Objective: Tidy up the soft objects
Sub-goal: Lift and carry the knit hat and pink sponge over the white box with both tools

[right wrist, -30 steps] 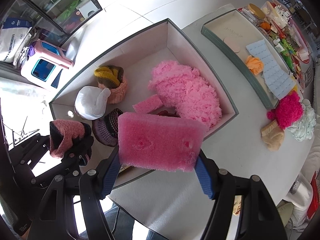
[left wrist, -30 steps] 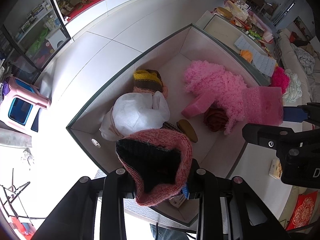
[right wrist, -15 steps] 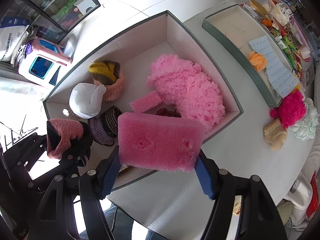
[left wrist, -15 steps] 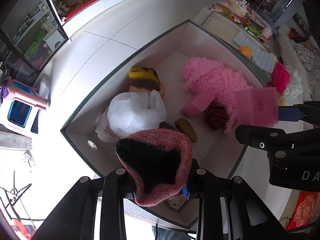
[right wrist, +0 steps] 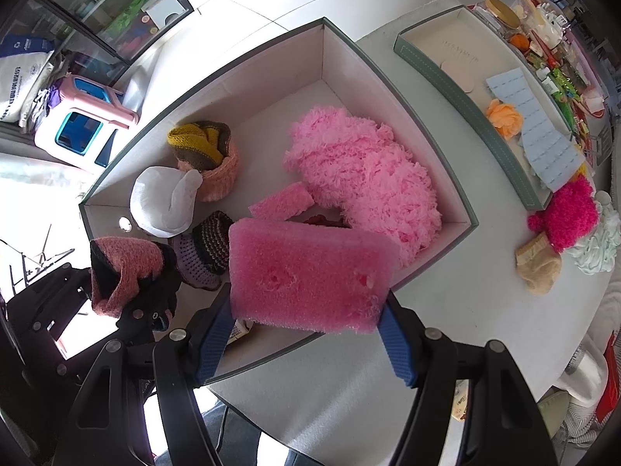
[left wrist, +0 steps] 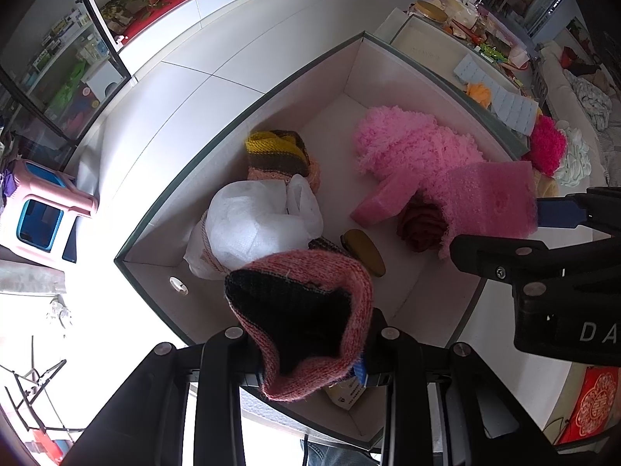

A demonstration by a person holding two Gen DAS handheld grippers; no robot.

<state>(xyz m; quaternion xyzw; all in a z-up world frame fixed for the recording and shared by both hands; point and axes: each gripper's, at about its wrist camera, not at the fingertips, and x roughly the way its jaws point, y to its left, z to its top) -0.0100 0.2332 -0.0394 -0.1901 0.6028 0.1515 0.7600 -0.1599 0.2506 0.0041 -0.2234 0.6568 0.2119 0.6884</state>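
Note:
My left gripper (left wrist: pixel 306 345) is shut on a pink knit hat with a black lining (left wrist: pixel 306 310), held above the near corner of a white open box (left wrist: pixel 217 147). The hat also shows in the right wrist view (right wrist: pixel 120 272). My right gripper (right wrist: pixel 306 330) is shut on a large pink sponge (right wrist: pixel 310 275), held over the box's near rim; the sponge shows in the left wrist view (left wrist: pixel 489 202) too. In the box lie a fluffy pink bundle (right wrist: pixel 361 178), a small pink sponge (right wrist: pixel 281 206), a yellow-brown knit hat (right wrist: pixel 205 151), a white bag (right wrist: pixel 163 202) and a striped knit hat (right wrist: pixel 209 248).
On the white table to the right lie a magenta pom-pom (right wrist: pixel 566 213), a beige sock (right wrist: pixel 539 268), a pale green puff (right wrist: pixel 597 244) and an orange puff (right wrist: pixel 504 116). A green-rimmed lid (right wrist: pixel 458 81) lies behind them. A pink stool (right wrist: pixel 85 124) stands on the floor.
Both grippers have drifted slightly towards the box with their loads still held. The pink sponge now sits further over the box's near rim. Nothing was let go.

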